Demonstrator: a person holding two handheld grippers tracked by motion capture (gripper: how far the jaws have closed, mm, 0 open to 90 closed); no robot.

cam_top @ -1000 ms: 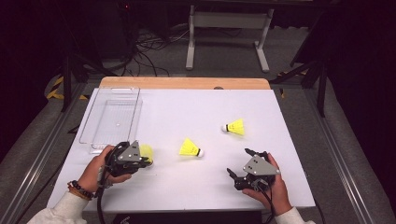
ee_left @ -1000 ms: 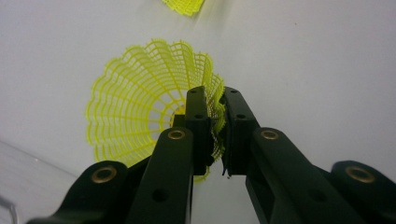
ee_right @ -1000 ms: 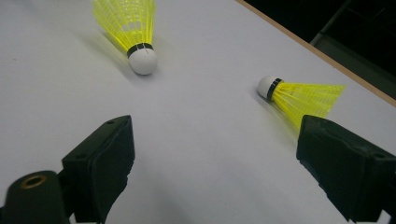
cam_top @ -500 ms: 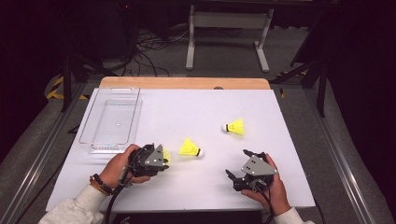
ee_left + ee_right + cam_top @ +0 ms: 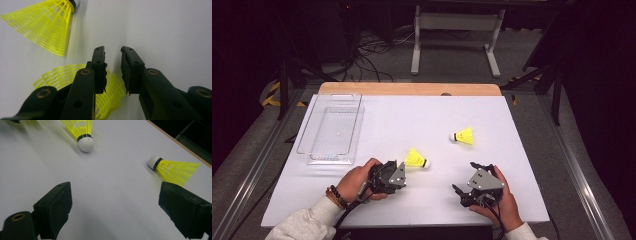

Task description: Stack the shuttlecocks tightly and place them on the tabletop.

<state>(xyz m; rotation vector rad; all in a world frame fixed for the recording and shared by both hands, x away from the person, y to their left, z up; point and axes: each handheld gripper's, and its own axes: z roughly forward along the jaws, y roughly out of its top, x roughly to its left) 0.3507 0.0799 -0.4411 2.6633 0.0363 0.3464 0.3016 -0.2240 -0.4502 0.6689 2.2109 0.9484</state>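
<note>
My left gripper (image 5: 403, 171) rests low on the white table (image 5: 422, 115), just left of a yellow shuttlecock (image 5: 416, 159). In the left gripper view its jaws (image 5: 112, 52) stand a little apart and have just been opening. The skirt of another yellow shuttlecock (image 5: 112, 87) lies under the left jaw and partly in the gap near the jaw roots. The nearby shuttlecock (image 5: 45, 27) lies ahead at the upper left. My right gripper (image 5: 463, 176) sits at the front right, wide open and empty (image 5: 113, 192). A third shuttlecock (image 5: 463, 136) (image 5: 172, 168) lies beyond it.
A clear plastic tray (image 5: 332, 127) stands at the back left of the table. A wooden strip (image 5: 412, 89) runs along the table's far edge. Cables trail from both grippers toward the front edge.
My left gripper has slid to the right, from beside the tray's near corner up to the middle shuttlecock. The right gripper and the two loose shuttlecocks have stayed put.
</note>
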